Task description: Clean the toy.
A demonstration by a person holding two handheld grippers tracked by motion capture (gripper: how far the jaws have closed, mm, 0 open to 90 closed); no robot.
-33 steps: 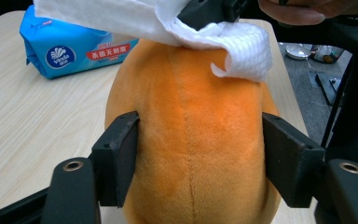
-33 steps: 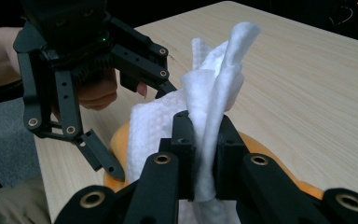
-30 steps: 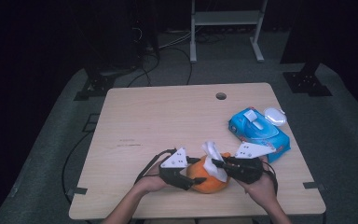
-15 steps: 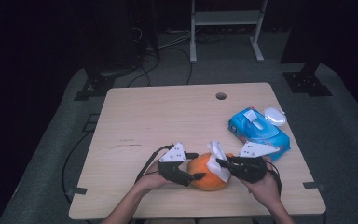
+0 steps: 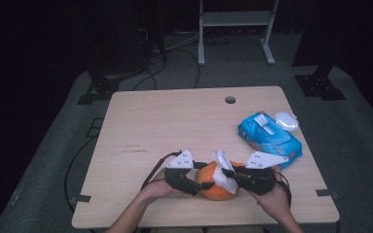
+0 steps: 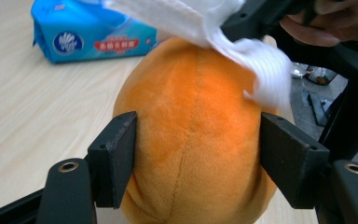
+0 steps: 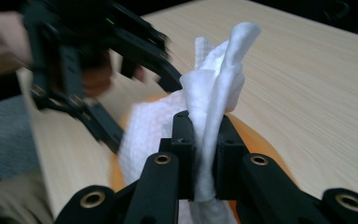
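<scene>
Left tongs just closing around the orange plush ball, right tongs clamped on the white wipe

From my screen, the orange plush ball runs off the bottom edge in the left gripper view, so I cannot see its underside. The white wipe is smeared with blur there and cut by the top edge. In the right gripper view, the left gripper is blurred. The print on the blue wipes pack is too small for me to read.
</scene>
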